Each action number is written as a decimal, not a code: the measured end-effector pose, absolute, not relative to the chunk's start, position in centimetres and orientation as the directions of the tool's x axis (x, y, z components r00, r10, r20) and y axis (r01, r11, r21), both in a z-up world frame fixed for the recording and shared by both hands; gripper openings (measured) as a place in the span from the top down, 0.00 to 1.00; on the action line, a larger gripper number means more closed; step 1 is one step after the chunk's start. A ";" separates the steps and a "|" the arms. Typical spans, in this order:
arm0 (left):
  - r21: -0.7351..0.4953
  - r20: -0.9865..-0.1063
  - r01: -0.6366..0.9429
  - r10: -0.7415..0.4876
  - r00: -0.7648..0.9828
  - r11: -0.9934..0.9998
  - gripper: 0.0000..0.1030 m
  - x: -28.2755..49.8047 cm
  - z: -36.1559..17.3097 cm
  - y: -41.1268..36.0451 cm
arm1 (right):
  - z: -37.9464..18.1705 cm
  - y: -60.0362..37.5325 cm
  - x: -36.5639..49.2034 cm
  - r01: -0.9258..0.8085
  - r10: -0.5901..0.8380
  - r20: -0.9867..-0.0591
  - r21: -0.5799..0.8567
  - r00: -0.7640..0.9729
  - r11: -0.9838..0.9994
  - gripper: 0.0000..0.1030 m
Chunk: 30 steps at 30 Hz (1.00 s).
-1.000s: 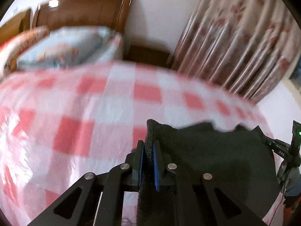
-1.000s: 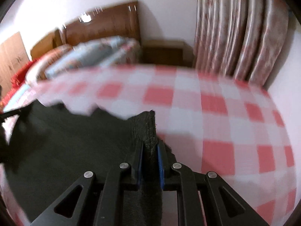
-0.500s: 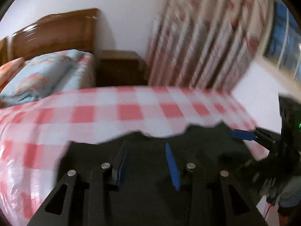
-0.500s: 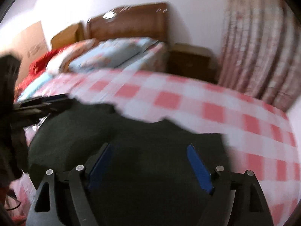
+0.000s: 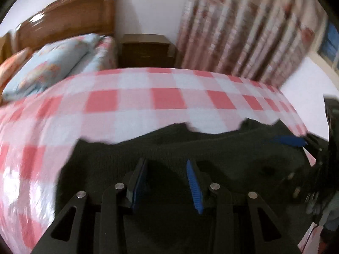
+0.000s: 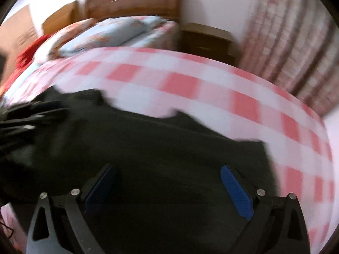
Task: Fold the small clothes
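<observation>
The dark garment [image 5: 190,146] lies spread flat on the red and white checked cloth [image 5: 131,101], near the cloth's closest edge. Its long axis runs side to side, from about nine o'clock to three o'clock in the left wrist view, with a wavy far edge toward twelve o'clock. Both views are blurred, so which end is the neck or hem cannot be told.

The left gripper [image 5: 167,180] hangs over the garment at six o'clock with its blue pads apart and nothing pinched between them. The right gripper [image 6: 169,188] stands wider, its pads spread over the cloth of the garment without pressing on it; in the left view it shows at three o'clock.

Beyond the checked cloth, at eleven o'clock, is a bed with a light blue pillow [image 5: 53,63] and a wooden headboard [image 5: 70,19]. A dark wooden nightstand [image 5: 146,50] stands at twelve o'clock against a white wall, and a flowered pink curtain [image 5: 243,31] hangs at one o'clock.
</observation>
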<state>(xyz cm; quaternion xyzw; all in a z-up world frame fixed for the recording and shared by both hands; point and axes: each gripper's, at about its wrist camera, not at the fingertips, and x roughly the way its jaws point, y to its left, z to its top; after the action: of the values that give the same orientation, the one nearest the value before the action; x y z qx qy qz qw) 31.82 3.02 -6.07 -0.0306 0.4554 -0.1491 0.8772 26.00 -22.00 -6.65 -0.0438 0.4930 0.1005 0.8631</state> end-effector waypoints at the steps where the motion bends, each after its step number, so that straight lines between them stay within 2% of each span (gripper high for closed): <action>1: -0.254 -0.778 0.201 -0.323 0.539 0.946 0.67 31.7 -6.3 4.7 | -6.6 -23.4 25.8 -0.202 0.159 -0.847 0.062 0.507 0.977 0.00; 4: -0.405 -0.721 0.170 -0.429 0.544 0.898 0.68 31.8 -6.9 7.4 | -6.8 -25.2 26.0 -0.162 0.148 -0.852 0.076 0.503 0.984 0.00; 5: -0.417 -0.719 0.169 -0.438 0.541 0.893 0.69 32.0 -7.0 7.5 | -6.9 -25.2 26.1 -0.166 0.159 -0.847 0.086 0.507 0.982 0.00; 10: -0.385 -0.735 0.187 -0.423 0.531 0.904 0.69 32.7 -7.4 6.8 | -7.3 -24.2 26.3 -0.170 0.129 -0.846 0.046 0.518 0.984 0.00; 17: -0.428 -0.719 0.180 -0.454 0.526 0.886 0.69 32.6 -6.9 7.2 | -7.3 -24.5 26.2 -0.173 0.131 -0.847 0.047 0.515 0.984 0.00; 20: -0.329 -0.756 0.179 -0.372 0.539 0.927 0.69 32.2 -6.1 5.8 | -6.7 -23.8 26.1 -0.157 0.087 -0.856 0.007 0.510 0.988 0.00; 22: -0.250 -0.755 0.193 -0.315 0.574 0.949 0.71 31.1 -5.0 4.0 | -5.3 -22.5 25.3 -0.178 0.131 -0.836 0.040 0.533 0.983 0.00; 25: -0.215 -0.740 0.254 -0.327 0.588 0.943 0.67 29.8 -3.9 0.5 | -4.0 -18.6 24.2 -0.269 0.183 -0.819 0.037 0.544 0.962 0.00; 28: -0.129 -0.823 0.289 -0.265 0.503 0.949 0.65 30.2 -5.7 -2.8 | -5.5 -14.6 23.8 -0.373 0.176 -0.848 -0.027 0.500 0.928 0.00; 30: -0.094 -0.813 0.296 -0.245 0.528 0.951 0.65 30.0 -6.2 -3.1 | -6.4 -14.3 23.7 -0.377 0.192 -0.840 -0.016 0.507 0.926 0.00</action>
<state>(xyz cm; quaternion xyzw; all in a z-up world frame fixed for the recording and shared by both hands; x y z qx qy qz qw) 29.97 -3.08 -6.16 0.0279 0.4604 -0.1547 0.8737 23.73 -14.26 -6.38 -0.0990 0.4682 0.1649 0.8624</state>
